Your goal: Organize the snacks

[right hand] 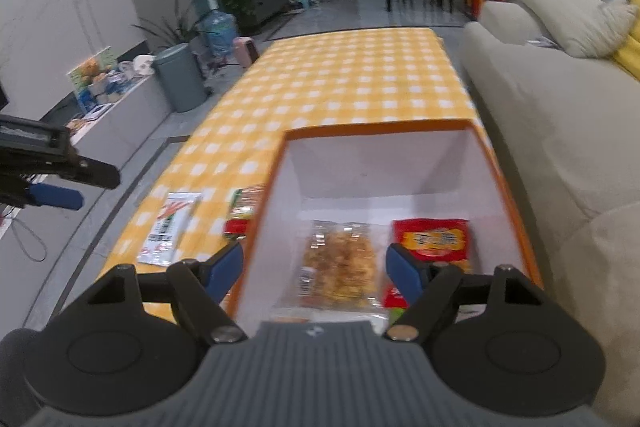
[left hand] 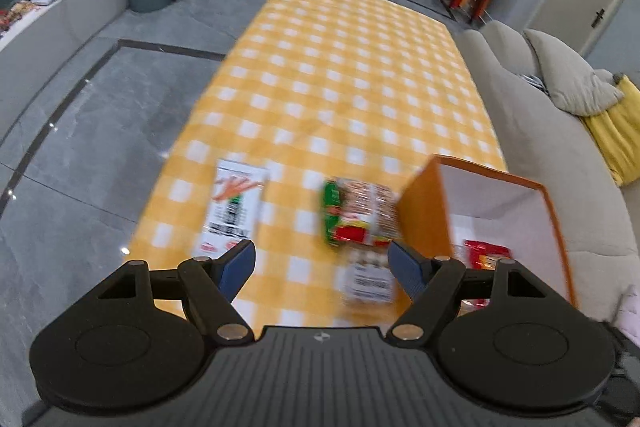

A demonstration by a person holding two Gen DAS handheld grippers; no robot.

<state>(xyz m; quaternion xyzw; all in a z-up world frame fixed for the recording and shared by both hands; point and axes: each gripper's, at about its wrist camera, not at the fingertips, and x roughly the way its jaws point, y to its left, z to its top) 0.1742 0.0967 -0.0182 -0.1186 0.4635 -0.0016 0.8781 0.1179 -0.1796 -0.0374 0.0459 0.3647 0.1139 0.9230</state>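
Snacks [right hand: 338, 263] are lying inside the orange box [right hand: 472, 126] on the yellow checked table [right hand: 360, 75], others just left of it; sofa [right hand: 560, 131] sitting right. Both grippers, left gripper [left hand: 322, 267] and right gripper [right hand: 314, 269], are hovering spread, empty.

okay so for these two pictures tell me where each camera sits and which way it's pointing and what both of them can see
Left wrist: sits on the left gripper, tilted down along the checked table at a white packet and a green and red packet; its own open jaws show.
Right wrist: sits on the right gripper, looking down into the orange box at a clear snack bag and a red packet; its open jaws and the left gripper at the left edge show.
Shared: table, box, both table packets, red packet, sofa.
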